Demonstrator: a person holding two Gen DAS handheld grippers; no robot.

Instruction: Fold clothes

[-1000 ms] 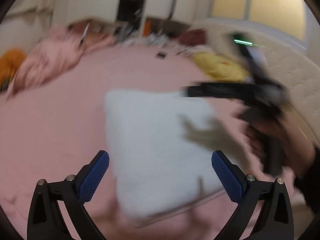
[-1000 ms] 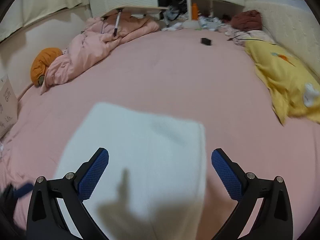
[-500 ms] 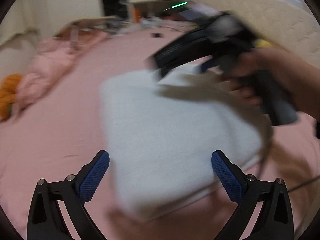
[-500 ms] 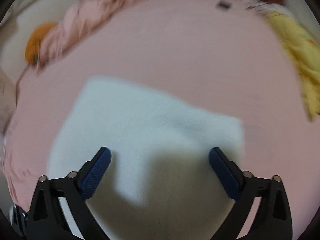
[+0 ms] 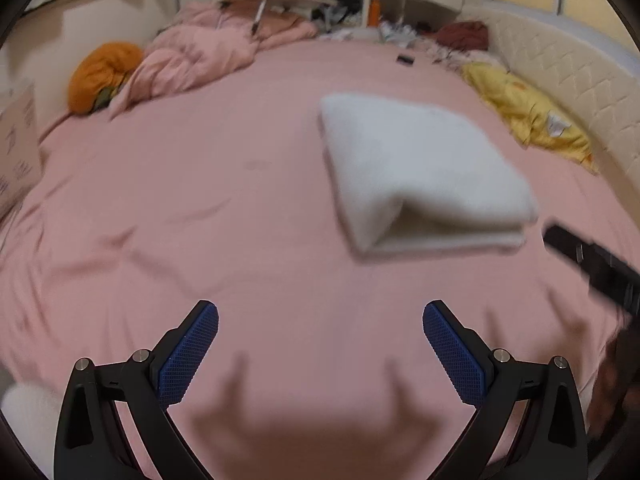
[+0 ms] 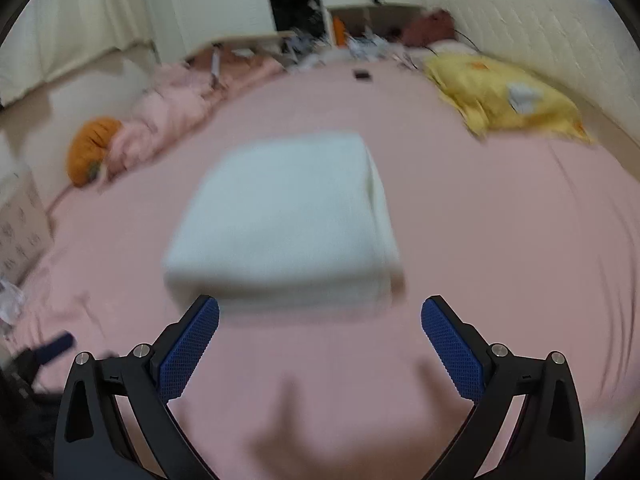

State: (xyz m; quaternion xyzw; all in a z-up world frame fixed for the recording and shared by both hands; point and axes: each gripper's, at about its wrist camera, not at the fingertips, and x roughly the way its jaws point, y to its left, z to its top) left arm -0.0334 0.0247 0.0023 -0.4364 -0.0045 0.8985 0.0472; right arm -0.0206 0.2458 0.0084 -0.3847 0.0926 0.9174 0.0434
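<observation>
Both my left gripper (image 5: 320, 346) and right gripper (image 6: 320, 344) gape wide, empty, over pink sheet (image 5: 208, 208), folded white garment (image 6: 288, 224) ahead, yellow pillow (image 6: 504, 96) aside.

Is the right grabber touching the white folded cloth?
Apart. The right wrist view shows the right gripper open, with pink sheet between its fingertips and the white folded cloth.
</observation>
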